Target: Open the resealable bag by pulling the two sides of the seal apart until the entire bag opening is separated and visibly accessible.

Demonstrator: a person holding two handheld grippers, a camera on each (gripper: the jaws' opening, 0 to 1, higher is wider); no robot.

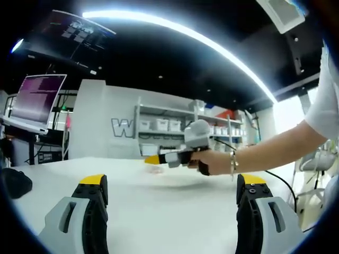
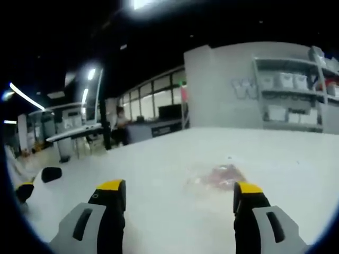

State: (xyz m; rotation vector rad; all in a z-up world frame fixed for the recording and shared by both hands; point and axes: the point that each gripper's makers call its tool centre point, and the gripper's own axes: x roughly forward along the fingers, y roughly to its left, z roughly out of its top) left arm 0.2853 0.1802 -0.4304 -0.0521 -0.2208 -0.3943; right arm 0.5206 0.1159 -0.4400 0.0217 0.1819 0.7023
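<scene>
Two grippers hover over a white table (image 1: pixel 159 211), both with jaws spread apart and nothing between them. Starting at the left of the left gripper view, a dark rounded object (image 1: pixel 16 182) sits at the table's edge; the left gripper (image 1: pixel 172 198) rises from the bottom with yellow-tipped jaws wide; further right, a person's hand (image 1: pixel 212 160) holds the right gripper (image 1: pixel 152 159) low over a small, faint clear shape, likely the resealable bag (image 1: pixel 154 169). From this angle its jaw gap cannot be made out. In the right gripper view, the right gripper (image 2: pixel 180 193) shows its jaws parted, with the bag (image 2: pixel 220 176) on the table just ahead, nearer the right-hand jaw.

Likely risks: the bag is thin, clear and lying flat, so a jaw may pinch both seal sides together, or slide the bag across the smooth table. With only one gripper near, pulling could drag it instead of opening it.

The bag looks transparent, crinkled, with reddish contents inside; whether the seal is closed is too blurred to tell
</scene>
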